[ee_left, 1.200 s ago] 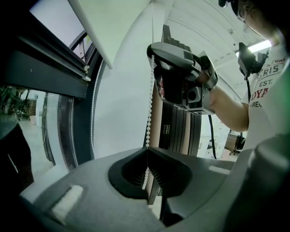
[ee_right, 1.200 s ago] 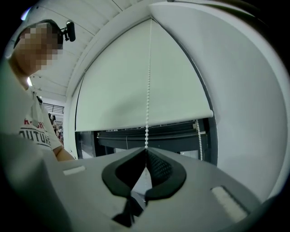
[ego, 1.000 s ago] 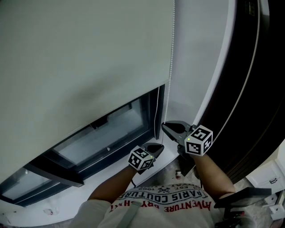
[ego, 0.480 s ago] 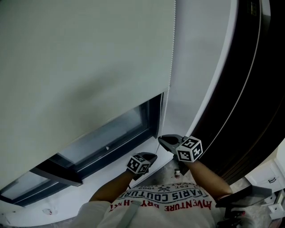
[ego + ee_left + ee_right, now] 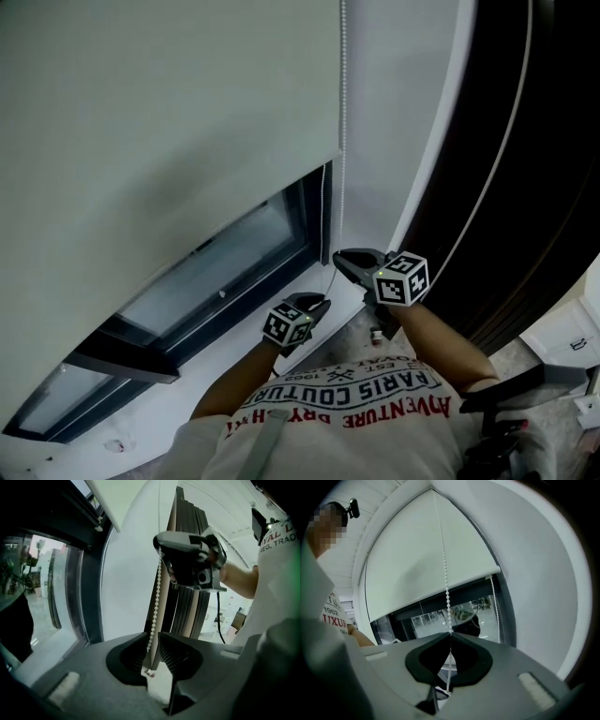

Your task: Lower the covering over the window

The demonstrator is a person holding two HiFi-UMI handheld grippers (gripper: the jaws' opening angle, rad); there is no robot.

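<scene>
The blind (image 5: 169, 112), its top cut off, covers the upper window (image 5: 216, 281). The chain (image 5: 342, 141) hangs at the blind's right edge, its lower end hidden by the grippers. The right gripper (image 5: 451, 634) pinches the chain. The left gripper (image 5: 153, 639) has just been opening, and its jaws stand slightly apart around the chain.

Print I could read sat only on the person's shirt (image 5: 347, 398). Head view, upside down: "PARIS COUTUR", "AVENTURE" in red. Left gripper view: "REG. TRAD". Right gripper view: "1962", "LUXUR".

A white sill (image 5: 159, 412) runs under the dark window frame (image 5: 242, 306), from near left toward the far right. Right of its far end, the speckled grey floor (image 5: 343, 345) carries one small pale thing (image 5: 378, 335).
</scene>
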